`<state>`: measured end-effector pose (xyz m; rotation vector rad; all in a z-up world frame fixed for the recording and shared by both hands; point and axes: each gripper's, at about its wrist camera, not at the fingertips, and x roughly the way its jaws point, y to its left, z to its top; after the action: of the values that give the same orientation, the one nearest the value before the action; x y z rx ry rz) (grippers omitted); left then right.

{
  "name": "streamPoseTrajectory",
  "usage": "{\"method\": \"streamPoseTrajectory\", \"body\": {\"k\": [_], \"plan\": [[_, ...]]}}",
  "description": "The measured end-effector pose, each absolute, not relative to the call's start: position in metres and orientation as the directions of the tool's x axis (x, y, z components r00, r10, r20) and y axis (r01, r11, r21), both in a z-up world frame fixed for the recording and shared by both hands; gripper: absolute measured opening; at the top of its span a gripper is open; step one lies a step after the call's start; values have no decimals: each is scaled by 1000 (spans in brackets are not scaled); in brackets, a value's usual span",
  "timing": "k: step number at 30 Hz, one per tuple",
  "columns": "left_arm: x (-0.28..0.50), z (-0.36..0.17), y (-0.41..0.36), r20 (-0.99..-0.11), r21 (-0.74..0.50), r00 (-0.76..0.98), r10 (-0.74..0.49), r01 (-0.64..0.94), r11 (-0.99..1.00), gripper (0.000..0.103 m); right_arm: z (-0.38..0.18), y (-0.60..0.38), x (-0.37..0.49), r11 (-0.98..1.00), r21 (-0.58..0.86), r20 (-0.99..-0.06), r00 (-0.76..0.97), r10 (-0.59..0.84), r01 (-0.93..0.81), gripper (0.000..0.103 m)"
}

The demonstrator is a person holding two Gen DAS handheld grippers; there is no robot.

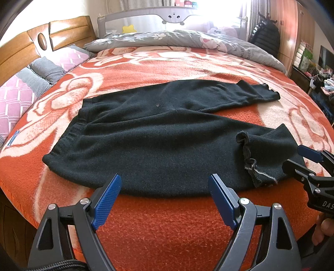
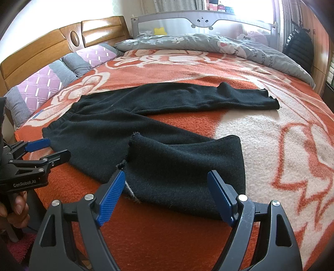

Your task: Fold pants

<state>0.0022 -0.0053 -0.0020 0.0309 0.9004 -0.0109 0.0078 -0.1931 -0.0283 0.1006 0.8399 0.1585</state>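
Left wrist view: left claw [image 1: 165, 187] spread wide, empty, ribbed blue pads; fuzzy black pants [image 1: 158, 133] flat at 12 o'clock on woolly orange blanket [image 1: 167, 225].

Right wrist view: right claw [image 2: 166, 185] likewise apart, frayed hem between pads, untouched.

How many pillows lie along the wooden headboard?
2 in view: a pink-and-grey quilted pillow nearer the camera, and a second pink-and-grey pillow further along the wooden headboard. The grey duvet may hide more.

Window [image 1: 221, 14] glare blows out the back; fisheye edges curve, darken.
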Motion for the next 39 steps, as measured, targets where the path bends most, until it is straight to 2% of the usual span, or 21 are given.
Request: {"method": "streamPoseTrajectory", "body": {"k": [13,20,28,31,39], "plan": [[5,-4,-8,-788,1,616,-22,37,999,86,-30,-191,7,984,148,-732,658,179,-103,81],[26,-2,-10,-845,-110,518,-135,78,991,86,-31,-185,0,982,117,-727,661,186,-148,81],[57,-1,-33,-870,-113,457,-183,175,978,86,-35,-182,-6,973,112,-727,651,219,-202,81],[66,-1,-43,-863,-163,445,-238,201,966,86,-38,-179,-6,968,109,-728,645,232,-226,81],[83,-11,-62,-882,-169,401,-250,226,959,86,-43,-174,-8,956,88,-727,637,254,-281,81]]}}
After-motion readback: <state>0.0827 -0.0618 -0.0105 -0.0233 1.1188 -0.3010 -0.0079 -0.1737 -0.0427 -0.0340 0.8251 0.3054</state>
